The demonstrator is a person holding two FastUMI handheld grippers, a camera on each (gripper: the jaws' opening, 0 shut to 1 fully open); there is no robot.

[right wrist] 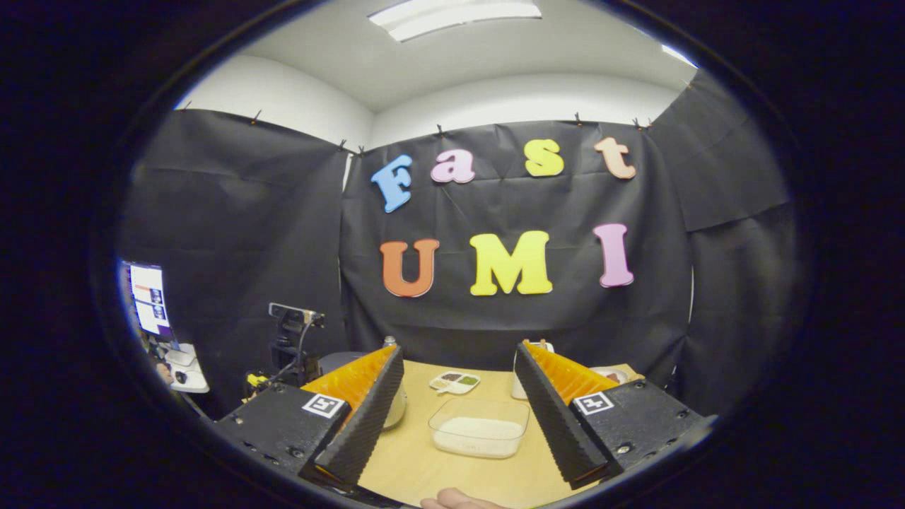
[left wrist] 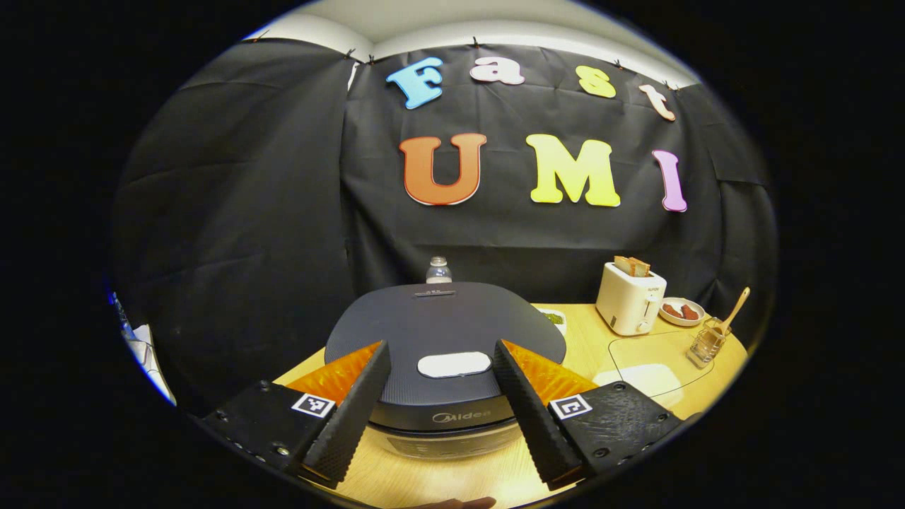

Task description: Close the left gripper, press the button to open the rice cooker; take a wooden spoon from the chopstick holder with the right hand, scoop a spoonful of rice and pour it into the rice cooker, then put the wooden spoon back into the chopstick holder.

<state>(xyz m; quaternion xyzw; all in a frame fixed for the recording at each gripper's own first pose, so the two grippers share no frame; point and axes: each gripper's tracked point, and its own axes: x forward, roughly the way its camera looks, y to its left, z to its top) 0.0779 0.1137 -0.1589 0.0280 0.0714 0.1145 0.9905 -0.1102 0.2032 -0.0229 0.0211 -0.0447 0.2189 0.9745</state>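
We find the left gripper (left wrist: 438,413) spread above the shut rice cooker (left wrist: 445,332), button (left wrist: 454,364) unpressed. The right gripper (right wrist: 452,417) waits spread over the rice tub (right wrist: 481,428).

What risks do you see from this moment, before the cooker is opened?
1. The left gripper is open, with its fingers on either side of the rice cooker button; pressing like this may miss it.
2. The wooden spoon leans in a small chopstick holder near the table edge; pulling it sideways may tip the holder.
3. The rice container is shallow, so scooping may spill grains.
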